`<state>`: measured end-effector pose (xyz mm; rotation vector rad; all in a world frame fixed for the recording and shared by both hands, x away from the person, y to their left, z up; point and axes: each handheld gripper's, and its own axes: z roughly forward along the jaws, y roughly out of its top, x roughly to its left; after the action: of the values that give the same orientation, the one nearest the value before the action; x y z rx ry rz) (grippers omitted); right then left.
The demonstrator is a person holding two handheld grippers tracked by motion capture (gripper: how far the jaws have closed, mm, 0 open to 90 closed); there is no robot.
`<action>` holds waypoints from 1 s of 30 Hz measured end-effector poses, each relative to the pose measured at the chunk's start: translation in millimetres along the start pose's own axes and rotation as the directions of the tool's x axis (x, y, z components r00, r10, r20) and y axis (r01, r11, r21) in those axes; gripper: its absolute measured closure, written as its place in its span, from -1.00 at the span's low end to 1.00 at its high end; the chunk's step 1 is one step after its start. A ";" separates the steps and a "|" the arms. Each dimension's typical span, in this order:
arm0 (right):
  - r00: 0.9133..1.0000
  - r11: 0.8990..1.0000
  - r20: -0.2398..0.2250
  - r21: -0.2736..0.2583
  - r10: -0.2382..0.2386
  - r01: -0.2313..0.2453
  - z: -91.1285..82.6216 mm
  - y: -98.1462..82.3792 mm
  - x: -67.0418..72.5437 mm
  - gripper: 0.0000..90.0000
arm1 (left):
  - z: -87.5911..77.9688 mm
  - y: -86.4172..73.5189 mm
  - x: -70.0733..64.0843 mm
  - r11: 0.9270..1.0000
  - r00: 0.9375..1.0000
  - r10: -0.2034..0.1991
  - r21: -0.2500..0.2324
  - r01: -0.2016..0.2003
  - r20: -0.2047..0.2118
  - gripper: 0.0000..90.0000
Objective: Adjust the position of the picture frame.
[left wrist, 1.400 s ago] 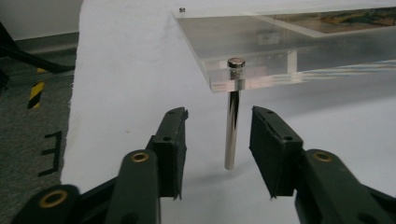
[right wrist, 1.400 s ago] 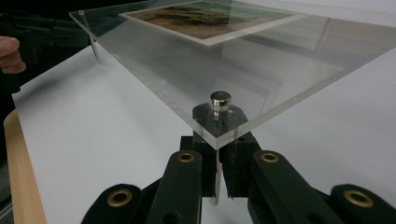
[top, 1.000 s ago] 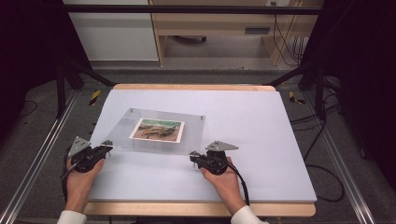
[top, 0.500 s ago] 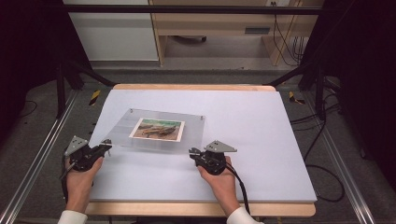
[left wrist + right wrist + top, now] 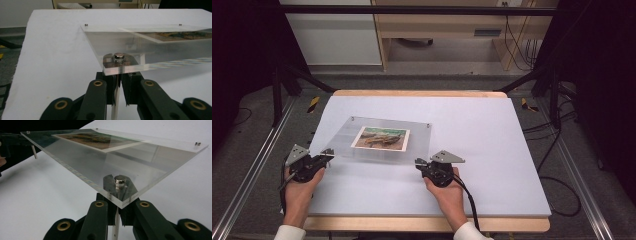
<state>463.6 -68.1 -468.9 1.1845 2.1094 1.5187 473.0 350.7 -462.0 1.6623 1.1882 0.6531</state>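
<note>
Nothing has shifted since a second ago — both hands hold as before. The left tool [image 5: 328,154] and the right tool [image 5: 419,163] are each pressed together on a thin standoff post under a near corner of the clear acrylic frame [image 5: 382,145], raising that edge off the white bench [image 5: 482,135]. Sandwiched inside lies a landscape photo [image 5: 381,138] — greens and browns, white-bordered; small metal caps sit at the corners.

One clear acrylic frame [image 5: 382,141], one photo [image 5: 381,138] inside it, four corner pins, two tongs.
</note>
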 end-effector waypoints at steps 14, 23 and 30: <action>0.994 1.000 0.108 -0.016 -0.022 0.024 -15.9 14.3 0.9 0.86 | -10.7 10.9 -17.0 0.999 1.000 -0.014 -0.031 0.015 0.028 0.88; 0.992 0.998 0.119 -0.051 -0.038 0.044 -33.1 24.4 -6.8 0.85 | -17.4 18.2 -36.1 0.999 0.999 -0.015 -0.043 0.016 0.031 0.87; 0.991 0.997 0.132 -0.068 -0.028 0.037 -48.2 28.3 -16.1 0.85 | -17.6 26.2 -53.5 0.998 0.999 -0.013 -0.056 0.015 0.040 0.87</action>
<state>455.5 -108.5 -427.9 1.1852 1.9652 1.4465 448.5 306.6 -425.7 1.6113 1.1426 0.6370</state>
